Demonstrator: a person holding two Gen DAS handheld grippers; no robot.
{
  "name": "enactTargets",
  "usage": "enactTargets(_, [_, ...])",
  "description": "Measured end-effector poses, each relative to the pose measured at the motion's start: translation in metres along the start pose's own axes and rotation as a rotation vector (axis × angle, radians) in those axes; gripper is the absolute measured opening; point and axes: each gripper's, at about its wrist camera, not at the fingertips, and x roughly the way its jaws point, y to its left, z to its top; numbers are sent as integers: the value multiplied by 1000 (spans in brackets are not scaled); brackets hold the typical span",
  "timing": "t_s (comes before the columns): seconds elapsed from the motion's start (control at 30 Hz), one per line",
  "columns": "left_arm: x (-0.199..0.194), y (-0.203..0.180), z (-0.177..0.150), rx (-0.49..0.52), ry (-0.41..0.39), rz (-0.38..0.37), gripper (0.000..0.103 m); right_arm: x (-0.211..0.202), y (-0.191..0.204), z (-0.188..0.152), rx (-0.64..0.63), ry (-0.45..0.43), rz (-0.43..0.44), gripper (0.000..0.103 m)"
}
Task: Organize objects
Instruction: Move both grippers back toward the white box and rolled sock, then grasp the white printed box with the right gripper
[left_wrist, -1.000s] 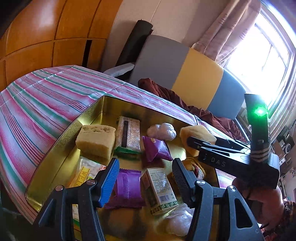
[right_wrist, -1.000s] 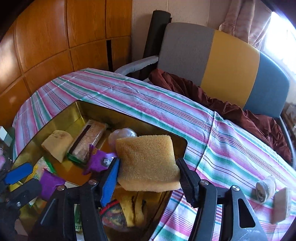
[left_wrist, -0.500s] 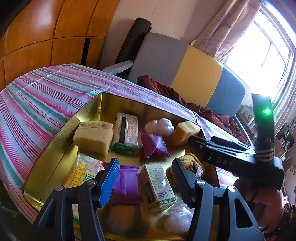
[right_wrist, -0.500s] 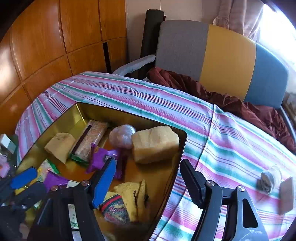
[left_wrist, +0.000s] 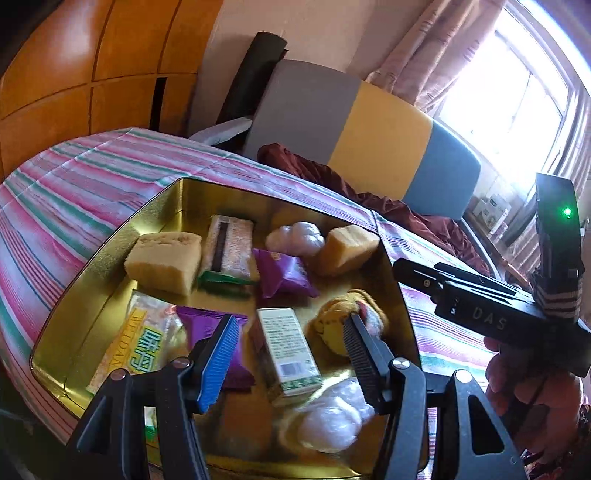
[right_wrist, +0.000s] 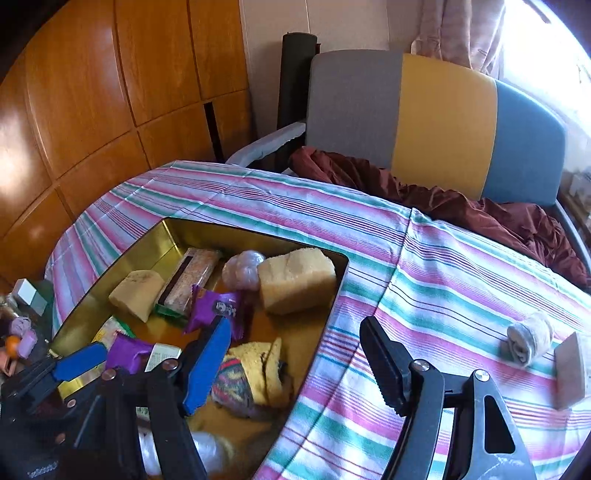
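A gold tin (left_wrist: 110, 266) (right_wrist: 147, 251) lies on the striped tablecloth and holds snacks and sponges. A yellow sponge (right_wrist: 295, 280) (left_wrist: 347, 247) rests in its far right corner, with a second sponge (left_wrist: 162, 258) at the far left. My right gripper (right_wrist: 293, 332) is open and empty above the tin's right rim, nearer than the sponge. It shows in the left wrist view as a black bar (left_wrist: 424, 273) held in a hand. My left gripper (left_wrist: 290, 332) hovers open over the tin's near part, above a green-and-white box (left_wrist: 288, 350), touching nothing.
The tin also holds purple packets (left_wrist: 284, 273), a bar in a green wrapper (left_wrist: 229, 243), a rolled yellow cloth (right_wrist: 255, 373) and white bags (left_wrist: 295, 236). On the tablecloth at right lie a rolled white sock (right_wrist: 530, 341) and a wooden block (right_wrist: 570, 369). A chair (right_wrist: 443, 118) with maroon fabric stands behind.
My right gripper opened and let go of the yellow sponge, which now lies in the tin's far right corner. That gripper drew back to the right. The left one barely moved.
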Motion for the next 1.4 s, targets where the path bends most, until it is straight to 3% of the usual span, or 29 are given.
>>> enactTargets(0.37, [-5,-58,-10,152,20,-95,60,-30,-58,-41,49,28,-64,75])
enactTargets(0.73, [-2,-143,-45,365,117,-250,63,-56,-163,-101,150,106,-217,76])
enactTargets(0.93, [0,-171,-64,398,153,-320,63,-94,-245,-107,281,0,-363,77])
enactTargets(1.0, [3,-176,-69,405,167,-322,63,-102,-270,-103,316,-45,-396,84])
enactTargets(1.1, [5,-183,-76,416,193,-321,63,-97,-297,-96,326,-54,-441,85])
enactTargets(1.27, [9,-186,-83,442,212,-307,63,-67,-327,-91,330,10,-464,84])
enactTargets(1.33, [12,-188,-86,448,224,-300,63,-55,-336,-89,335,32,-461,80])
enactTargets(1.4, [14,-189,-87,448,227,-298,63,-46,-343,-90,342,48,-439,68])
